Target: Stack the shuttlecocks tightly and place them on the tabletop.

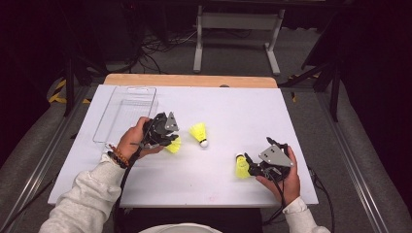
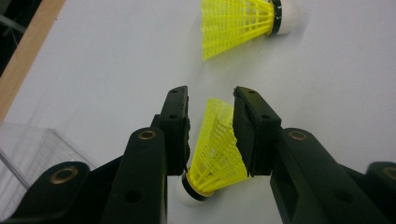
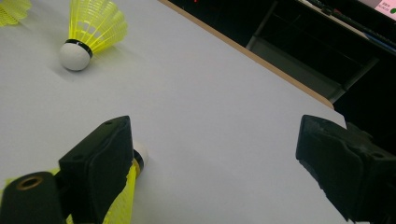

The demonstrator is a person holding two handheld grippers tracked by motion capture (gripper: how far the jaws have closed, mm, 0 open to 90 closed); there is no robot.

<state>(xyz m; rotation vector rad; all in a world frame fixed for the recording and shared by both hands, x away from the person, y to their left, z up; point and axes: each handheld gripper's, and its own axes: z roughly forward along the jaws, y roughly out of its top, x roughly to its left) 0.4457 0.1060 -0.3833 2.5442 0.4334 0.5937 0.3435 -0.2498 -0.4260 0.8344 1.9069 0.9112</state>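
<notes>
We work on a broad worktop covered in smooth, matte white sheet, with a bare wooden edge along the top of the high view. At its upper left lies a clear, hard plastic tray, shallow and rectangular with a ribbed floor; we judge it the likely destination.

The left gripper, left of centre in the high view, has its jaws closed most of the way on the skirt of a yellow shuttlecock, its white cork nearest the camera. That skirt is a thin, springy plastic lattice, so we should squeeze only enough to hold it, keep the cone's axis steady, and lift straight before swinging toward the tray.

The right gripper, at lower right of the high view, stands with jaws wide apart; a second shuttlecock lies against one jaw, not clamped. We should centre it between the jaws before closing.

A third shuttlecock rests free mid-worktop, its rounded cork touching the sheet.
</notes>
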